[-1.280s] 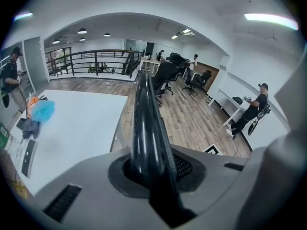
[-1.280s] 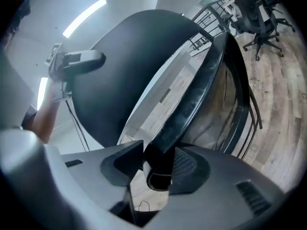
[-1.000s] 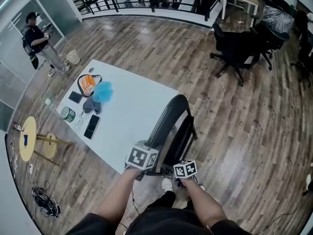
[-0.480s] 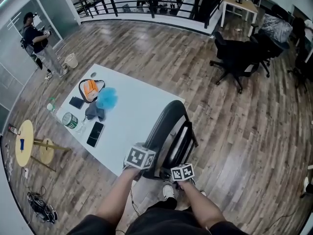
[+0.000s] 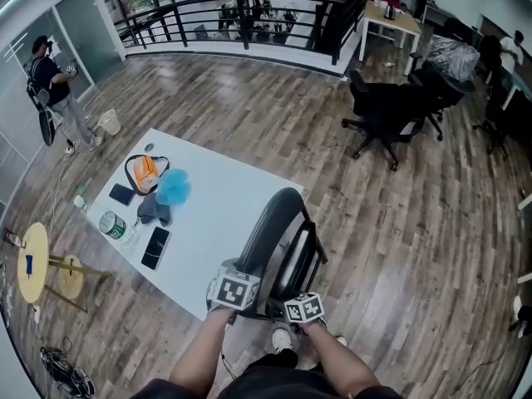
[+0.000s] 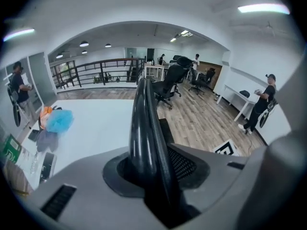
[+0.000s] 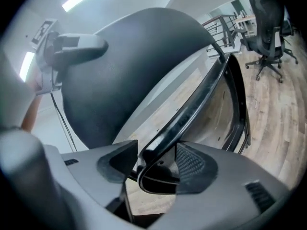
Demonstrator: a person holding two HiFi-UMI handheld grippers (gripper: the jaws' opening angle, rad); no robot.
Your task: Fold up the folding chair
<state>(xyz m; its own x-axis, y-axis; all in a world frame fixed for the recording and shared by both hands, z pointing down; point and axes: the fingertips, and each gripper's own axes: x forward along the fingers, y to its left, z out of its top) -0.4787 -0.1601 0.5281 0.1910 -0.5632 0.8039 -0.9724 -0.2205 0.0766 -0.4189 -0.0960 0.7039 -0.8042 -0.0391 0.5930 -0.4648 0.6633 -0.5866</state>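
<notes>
Across the wide open-plan room, a plank wood floor (image 5: 399, 223) runs out to a black railing (image 5: 241, 7), with black office chairs (image 5: 382, 110) at the far right and a person (image 5: 50, 90) by the left wall. A white table (image 5: 224, 198) stands mid-floor. The black folding chair (image 5: 278, 239) is against its near right edge. An orange bag (image 5: 143, 171), a blue puff (image 5: 174, 187), a green can (image 5: 110, 224) and a dark phone (image 5: 155, 247) lie at the table's left end. The left gripper (image 6: 153, 171) is opening, its pads on the chair's back rim. The right gripper (image 7: 156, 159) is also opening, loose around the seat frame's corner.
</notes>
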